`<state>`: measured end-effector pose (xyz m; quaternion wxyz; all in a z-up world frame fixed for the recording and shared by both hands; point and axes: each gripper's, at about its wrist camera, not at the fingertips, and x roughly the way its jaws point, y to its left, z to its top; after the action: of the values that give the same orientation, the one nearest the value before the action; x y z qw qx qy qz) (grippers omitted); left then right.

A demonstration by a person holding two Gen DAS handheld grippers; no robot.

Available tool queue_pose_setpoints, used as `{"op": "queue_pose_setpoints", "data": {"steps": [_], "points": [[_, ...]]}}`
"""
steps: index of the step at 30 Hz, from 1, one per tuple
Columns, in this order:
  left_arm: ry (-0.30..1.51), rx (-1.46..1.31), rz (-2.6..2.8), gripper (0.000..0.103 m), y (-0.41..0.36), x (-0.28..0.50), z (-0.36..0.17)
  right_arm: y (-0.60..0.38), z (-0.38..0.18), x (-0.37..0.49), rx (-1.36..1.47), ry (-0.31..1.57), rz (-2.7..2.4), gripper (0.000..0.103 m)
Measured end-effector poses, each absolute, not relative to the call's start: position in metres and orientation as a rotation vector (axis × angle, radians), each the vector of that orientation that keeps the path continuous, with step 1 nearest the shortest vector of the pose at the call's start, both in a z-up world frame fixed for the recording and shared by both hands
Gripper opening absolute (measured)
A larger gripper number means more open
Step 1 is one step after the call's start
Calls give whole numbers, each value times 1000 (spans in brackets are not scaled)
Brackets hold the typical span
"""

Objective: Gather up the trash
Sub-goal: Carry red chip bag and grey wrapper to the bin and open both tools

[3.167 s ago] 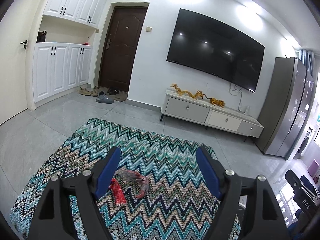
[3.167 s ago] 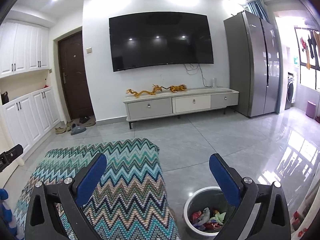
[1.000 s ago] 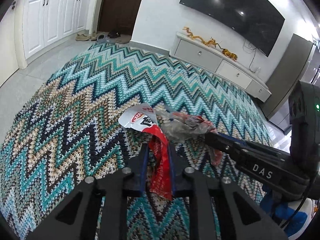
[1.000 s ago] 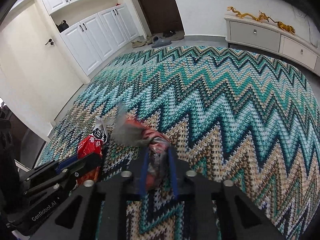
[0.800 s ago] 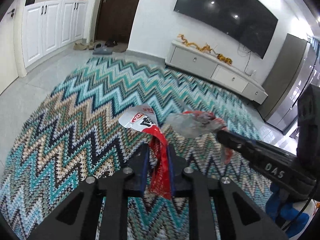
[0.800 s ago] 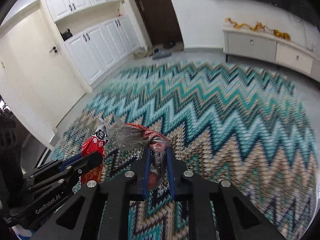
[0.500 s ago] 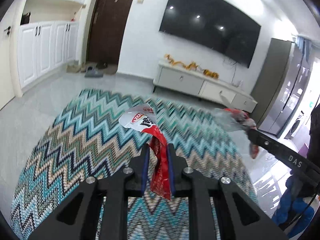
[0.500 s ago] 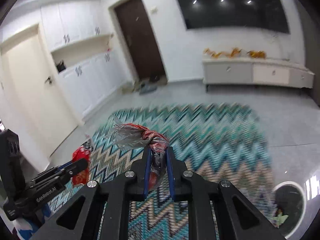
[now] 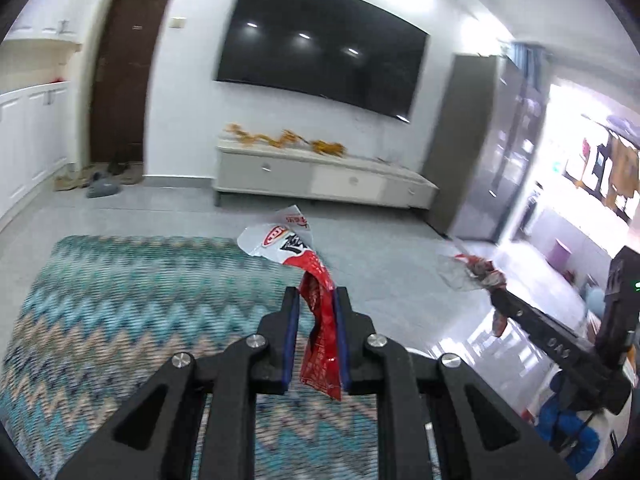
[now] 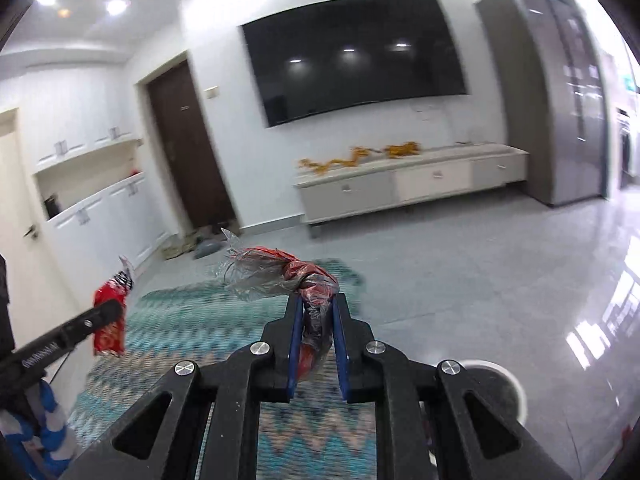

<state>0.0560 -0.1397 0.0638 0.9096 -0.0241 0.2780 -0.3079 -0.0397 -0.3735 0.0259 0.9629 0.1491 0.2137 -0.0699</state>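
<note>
Both tools are clamped on litter held clear above the rug (image 9: 120,300): left gripper (image 9: 316,308) pinching a red wrapper (image 9: 316,320), right gripper (image 10: 316,312) a crumpled clear wrapper (image 10: 272,276), presumably bound for the bin (image 10: 496,376) just right of it.

The red-and-white wrapper (image 9: 311,280) hangs pinched between the 2 blue pads of the left claw (image 9: 316,304), its white printed end flaring up and to the left while its crumpled red tail droops below the pads, clear of the zigzag rug (image 9: 120,300). The clear crinkled wrapper (image 10: 280,276), streaked with red, is clamped in the right claw (image 10: 316,308), its transparent end fanning out to the left above the rug. The rim of a round bin (image 10: 492,376) shows on the floor at near right.
</note>
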Motion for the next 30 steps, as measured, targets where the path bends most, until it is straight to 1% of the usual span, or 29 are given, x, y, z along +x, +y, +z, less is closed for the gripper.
{"op": "queue_pose_setpoints", "data": {"steps": [6,13,18,22,26,27,28,29,30], "points": [[656,45,-765,16,-231,59,40,-449,-22,-51,403,512,-302,14],[801,142,-872,16,-326,65,-13,-507,-85,-53,510,643,-398,14],[890,164,-901,16,-366,74,-50,-533,-130,-36,548,743,-435,14],[967,160,-921,19,-396,87,-77,-548,-159,-24,559,799,-456,14],[1006,155,-938,21,-414,94,-93,-562,-184,-15,559,843,-491,16],[1016,152,-943,22,-418,96,-96,-566,-190,-13,562,855,-497,19],[1026,147,-950,29,-421,98,-99,-569,-196,-13,569,868,-502,21],[1031,140,-952,37,-422,101,-101,-572,-202,-12,575,881,-510,28],[1029,131,-951,54,-423,103,-102,-574,-206,-12,581,889,-516,37]]}}
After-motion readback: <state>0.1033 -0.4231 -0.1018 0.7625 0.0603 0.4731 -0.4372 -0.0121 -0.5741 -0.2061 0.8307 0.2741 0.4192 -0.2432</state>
